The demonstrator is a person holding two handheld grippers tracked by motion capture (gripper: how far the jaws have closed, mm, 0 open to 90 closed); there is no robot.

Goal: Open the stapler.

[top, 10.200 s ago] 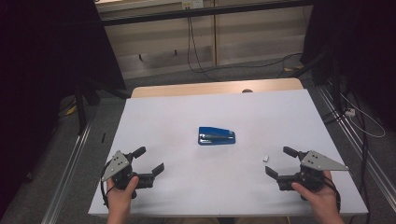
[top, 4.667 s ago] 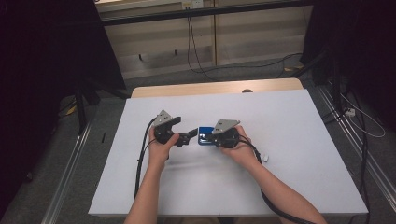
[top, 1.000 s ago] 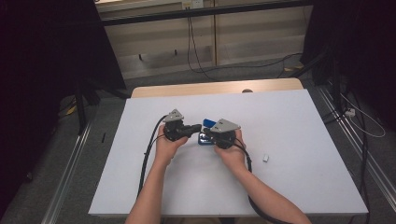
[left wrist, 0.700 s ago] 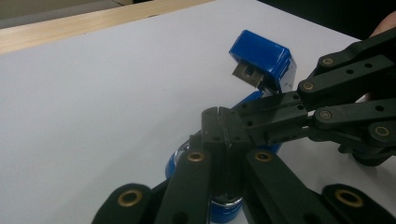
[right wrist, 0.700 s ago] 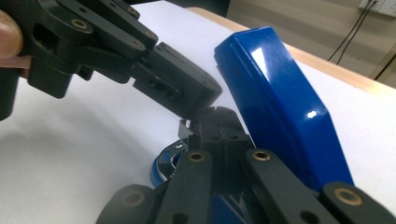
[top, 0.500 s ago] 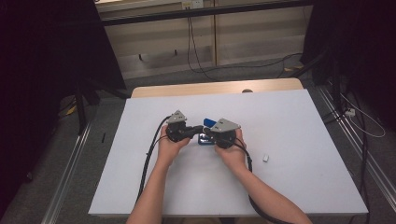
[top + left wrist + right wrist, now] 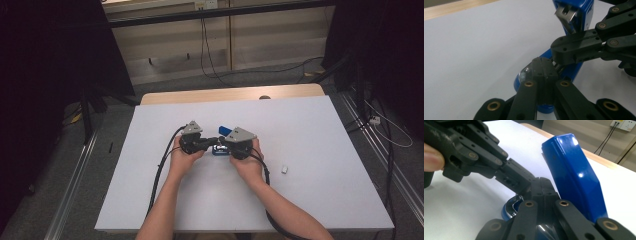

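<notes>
Stapler (image 7: 223, 131) lid now raised

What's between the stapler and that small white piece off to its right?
Bare white table alone, in the high view: the stapler and the small white piece lie apart; the right hand sits nearer the person.

No text, label, brand, number or sign can be read in any view. The blue stapler (image 7: 576, 175) carries no legible marking on its cover or on its metal parts. The black jaws bear no lettering. The white counter (image 7: 320, 130) is unprinted. The wall socket (image 7: 622, 123) at the far edge is too small to show any marking.
</notes>
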